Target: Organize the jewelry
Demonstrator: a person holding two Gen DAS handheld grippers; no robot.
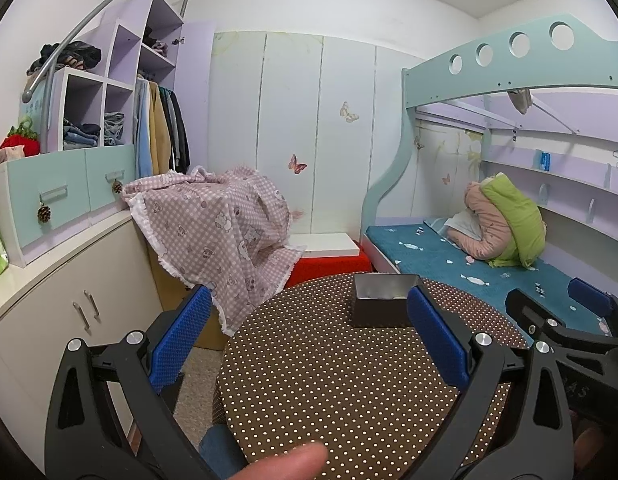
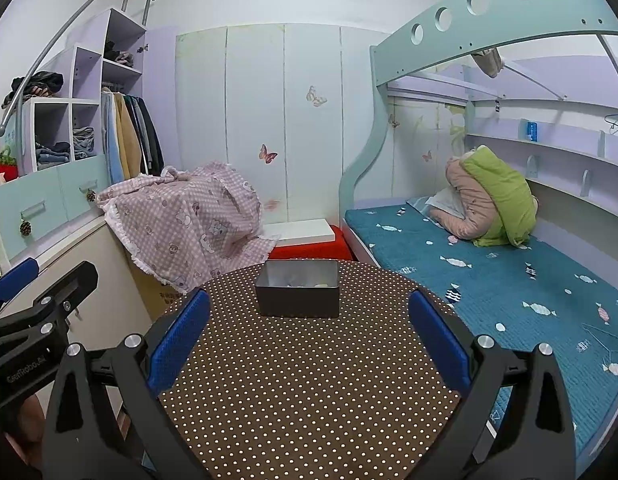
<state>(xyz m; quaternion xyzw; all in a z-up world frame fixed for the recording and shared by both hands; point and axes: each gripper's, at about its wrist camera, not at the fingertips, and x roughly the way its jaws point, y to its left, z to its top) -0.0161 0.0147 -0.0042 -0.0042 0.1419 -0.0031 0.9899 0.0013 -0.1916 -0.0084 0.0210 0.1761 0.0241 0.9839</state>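
Note:
A dark metal box point(image 1: 383, 300) stands open at the far side of a round table with a brown polka-dot cloth point(image 1: 329, 380). In the right wrist view the box point(image 2: 297, 294) holds small pale pieces that I cannot make out. My left gripper point(image 1: 309, 312) is open and empty, held above the table's near left part. My right gripper point(image 2: 309, 316) is open and empty, above the table, short of the box. Each gripper shows at the edge of the other's view: the right one point(image 1: 557, 304), the left one point(image 2: 49, 276).
A blue-covered lower bunk point(image 2: 489, 280) with a pink and green quilt point(image 2: 493, 200) lies right of the table. A cabinet point(image 1: 69, 280) and a box draped in pink checked cloth point(image 1: 221, 224) stand left. A red stool point(image 2: 309, 246) is behind the table.

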